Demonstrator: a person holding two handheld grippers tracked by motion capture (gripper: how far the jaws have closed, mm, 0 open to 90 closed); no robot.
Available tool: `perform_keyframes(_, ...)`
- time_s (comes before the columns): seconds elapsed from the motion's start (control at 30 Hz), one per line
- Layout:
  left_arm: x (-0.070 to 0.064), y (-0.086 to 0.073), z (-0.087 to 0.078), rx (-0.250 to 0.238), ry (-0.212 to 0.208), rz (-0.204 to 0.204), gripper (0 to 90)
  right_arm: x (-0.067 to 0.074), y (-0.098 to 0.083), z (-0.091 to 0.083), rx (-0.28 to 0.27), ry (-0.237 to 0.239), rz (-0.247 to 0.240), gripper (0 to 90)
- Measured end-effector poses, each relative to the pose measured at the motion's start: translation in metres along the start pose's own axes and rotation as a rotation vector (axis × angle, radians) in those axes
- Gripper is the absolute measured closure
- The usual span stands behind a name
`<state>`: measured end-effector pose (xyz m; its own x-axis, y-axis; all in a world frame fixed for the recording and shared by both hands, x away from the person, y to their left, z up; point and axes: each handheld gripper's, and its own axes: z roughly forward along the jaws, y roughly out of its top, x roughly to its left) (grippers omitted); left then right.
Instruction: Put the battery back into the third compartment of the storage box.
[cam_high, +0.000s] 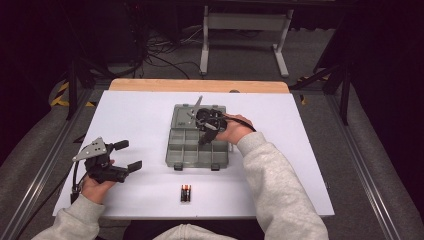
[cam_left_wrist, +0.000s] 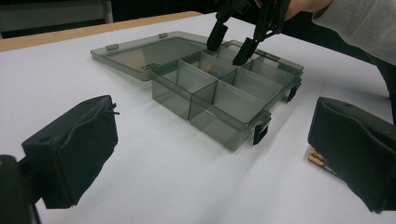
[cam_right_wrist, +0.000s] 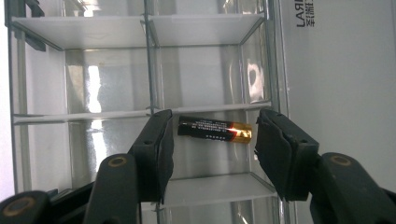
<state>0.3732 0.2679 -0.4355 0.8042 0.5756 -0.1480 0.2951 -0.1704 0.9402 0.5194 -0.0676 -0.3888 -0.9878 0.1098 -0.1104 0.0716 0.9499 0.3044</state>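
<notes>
Nearest the person, two spare batteries (cam_high: 185, 193) lie side by side on the white table (cam_high: 300, 165), just in front of the organiser box (cam_high: 195, 145), presumably waiting their turn to go in. To the box's left, well apart from it, the left gripper (cam_high: 131, 155) rests on the table in the person's hand with its jaws spread wide and nothing between them, parked out of the working path. Over the box's middle-right compartments the right gripper (cam_right_wrist: 212, 149) points down into a cell where a single battery (cam_right_wrist: 215, 130) lies flat on the clear floor; the jaws stand apart on either end of it, not touching, which reads as either just let go or about to pinch. The thin cell walls beside the jaws leave little room, so they are what could snag. Beyond the box, its lid (cam_left_wrist: 140, 53) lies folded open flat on the table, and past the table's wooden far edge stands a white frame (cam_high: 245, 30) on the floor.
</notes>
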Motion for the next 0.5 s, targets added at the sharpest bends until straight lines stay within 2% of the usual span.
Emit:
perform_keyframes(0.17, 0.001, 0.0, 0.0, -0.001, 0.0, -0.003, 2.0, 0.0, 0.0, -0.002, -0.003, -0.005, -0.001, 44.9)
perform_keyframes(0.3, 0.001, 0.0, 0.0, 0.002, -0.002, -0.002, 2.0, 0.002, 0.001, -0.008, -0.018, -0.025, 0.02, 38.7)
perform_keyframes(0.5, 0.001, 0.0, 0.0, 0.002, -0.001, -0.002, 2.0, 0.015, 0.006, -0.023, -0.048, -0.041, 0.048, 21.7)
